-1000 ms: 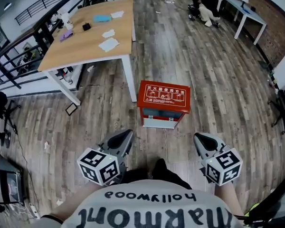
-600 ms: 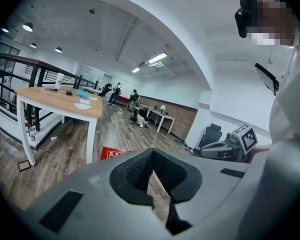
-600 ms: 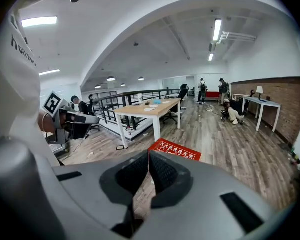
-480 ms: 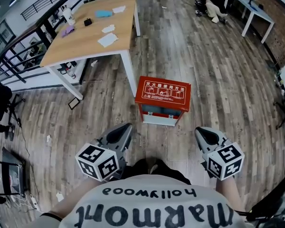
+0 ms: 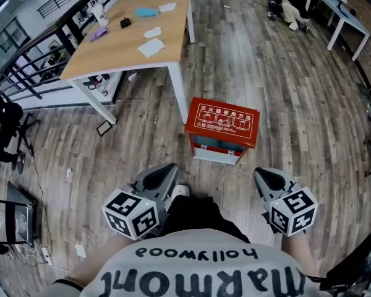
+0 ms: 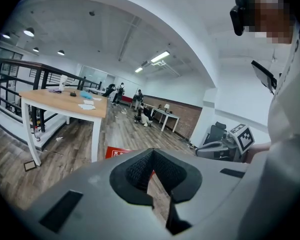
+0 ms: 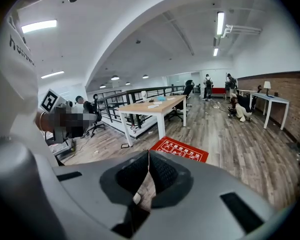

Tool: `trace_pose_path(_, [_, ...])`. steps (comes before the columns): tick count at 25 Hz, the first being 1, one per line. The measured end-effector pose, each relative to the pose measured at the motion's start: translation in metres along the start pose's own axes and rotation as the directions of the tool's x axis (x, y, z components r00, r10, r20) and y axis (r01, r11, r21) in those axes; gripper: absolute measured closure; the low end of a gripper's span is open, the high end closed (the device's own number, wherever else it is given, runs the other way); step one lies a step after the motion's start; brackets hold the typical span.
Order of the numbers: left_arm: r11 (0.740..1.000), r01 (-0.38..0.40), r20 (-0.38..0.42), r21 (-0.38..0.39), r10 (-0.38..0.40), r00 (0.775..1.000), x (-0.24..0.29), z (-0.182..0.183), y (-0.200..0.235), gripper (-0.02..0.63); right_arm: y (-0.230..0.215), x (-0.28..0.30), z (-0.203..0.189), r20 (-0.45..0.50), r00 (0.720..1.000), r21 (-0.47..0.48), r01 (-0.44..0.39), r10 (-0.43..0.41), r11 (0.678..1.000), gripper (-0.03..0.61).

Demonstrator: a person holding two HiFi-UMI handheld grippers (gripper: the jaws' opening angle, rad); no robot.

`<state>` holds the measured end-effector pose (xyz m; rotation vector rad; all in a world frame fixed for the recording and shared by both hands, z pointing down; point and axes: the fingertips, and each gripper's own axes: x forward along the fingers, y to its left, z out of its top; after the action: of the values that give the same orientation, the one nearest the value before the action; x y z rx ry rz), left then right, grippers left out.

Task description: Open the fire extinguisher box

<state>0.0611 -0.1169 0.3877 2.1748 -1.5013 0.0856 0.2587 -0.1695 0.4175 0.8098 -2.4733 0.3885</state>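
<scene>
On the wooden floor [image 5: 297, 104], ahead of the feet: the red fire extinguisher box [image 5: 222, 120], lid down, printed top upward, pale front panel toward the body. Just beside its far left corner, a white leg of the wooden surface [image 5: 120, 48]. Not yet opened, by the look of it.

Left tongs [image 5: 168, 171] and right tongs [image 5: 261, 176] held low at either side of the body, well apart from the box, touching nothing. Both pressed fully together, pad to pad, with nothing between them but a sliver of floor past the tips.

Judged as the approach, with all of the opening left to do. Several ways to spoil it from here:

- With tongs closed at the lid: no purchase on its edge, only a push, and likely a box shoved along the smooth boards.
- With too shallow a pinch on a thin lip: a slip, and a lid dropped back.
- With a one-sided lift and no steadying of the body: a box tipped or dragged whole.
- With a wide swing on the left: a knock against the leg.

Hinge side and latch not to be made out from here. At the wrong edge, only a lifted box.
</scene>
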Motion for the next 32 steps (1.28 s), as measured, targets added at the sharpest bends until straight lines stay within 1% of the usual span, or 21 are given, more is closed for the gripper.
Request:
trace_pose_path(3, [1.0,-0.003,-0.01,-0.012,0.003,1.0,0.005,-0.003,0.009,0.607,-0.002,0.009,0.0,-0.008,1.0,0.003,-0.004,0.004,1.0,0.568])
trace_pose_path(7, [1.0,0.025,-0.018,-0.011,-0.025,1.0,0.02,0.001,0.018,0.607,-0.009,0.024,0.002,-0.022,1.0,0.029,0.003,-0.003,1.0,0.568])
trace_pose_path(12, [0.998,0.062,-0.034,-0.014,-0.062,0.997,0.047,0.014,0.044,0.607,-0.014,0.054,0.012,-0.031,1.0,0.083,0.001,0.002,0.997,0.566])
trace_pose_path(16, [0.995,0.095,-0.047,-0.003,-0.095,0.994,0.072,0.032,0.07,0.607,-0.022,0.09,0.021,-0.044,0.999,0.135,0.0,0.006,0.991,0.566])
trace_pose_path(18, [0.993,0.118,-0.055,0.013,-0.117,0.992,0.083,0.039,0.081,0.607,-0.028,0.108,0.02,-0.06,0.998,0.167,0.005,0.005,0.986,0.566])
trace_pose_path(20, [0.991,0.128,-0.059,0.035,-0.125,0.99,0.093,0.047,0.094,0.607,-0.034,0.127,0.018,-0.067,0.998,0.221,0.006,0.009,0.975,0.566])
trace_pose_path(23, [0.991,0.125,-0.071,0.042,-0.122,0.99,0.104,0.056,0.118,0.607,-0.045,0.154,0.015,-0.052,0.999,0.32,0.007,0.01,0.947,0.566])
trace_pose_path(25, [0.992,0.117,-0.088,0.037,-0.113,0.99,0.11,0.059,0.135,0.607,-0.054,0.173,0.01,-0.029,1.0,0.401,0.016,-0.005,0.916,0.566])
trace_pose_path(26, [0.993,0.112,-0.097,0.036,-0.108,0.989,0.113,0.059,0.144,0.607,-0.059,0.183,0.006,-0.019,1.0,0.451,0.019,-0.012,0.892,0.565])
trace_pose_path(27, [0.993,0.109,-0.106,0.034,-0.105,0.989,0.117,0.06,0.152,0.607,-0.063,0.194,0.0,-0.014,1.0,0.507,0.019,-0.014,0.862,0.563])
trace_pose_path(28, [0.994,0.109,-0.114,0.03,-0.105,0.988,0.121,0.06,0.159,0.607,-0.065,0.205,-0.008,-0.014,1.0,0.568,0.012,-0.006,0.823,0.517])
trace_pose_path(29, [0.993,0.113,-0.119,0.027,-0.109,0.987,0.126,0.061,0.165,0.607,-0.066,0.217,-0.016,-0.012,1.0,0.629,-0.001,0.011,0.778,0.43])
trace_pose_path(31, [0.991,0.135,-0.124,0.023,-0.132,0.983,0.139,0.063,0.173,0.607,-0.069,0.238,-0.034,0.007,1.0,0.731,-0.025,0.029,0.682,0.384])
trace_pose_path(32, [0.988,0.151,-0.123,0.025,-0.147,0.982,0.146,0.065,0.176,0.607,-0.073,0.248,-0.042,0.023,1.0,0.772,-0.029,0.018,0.635,0.374])
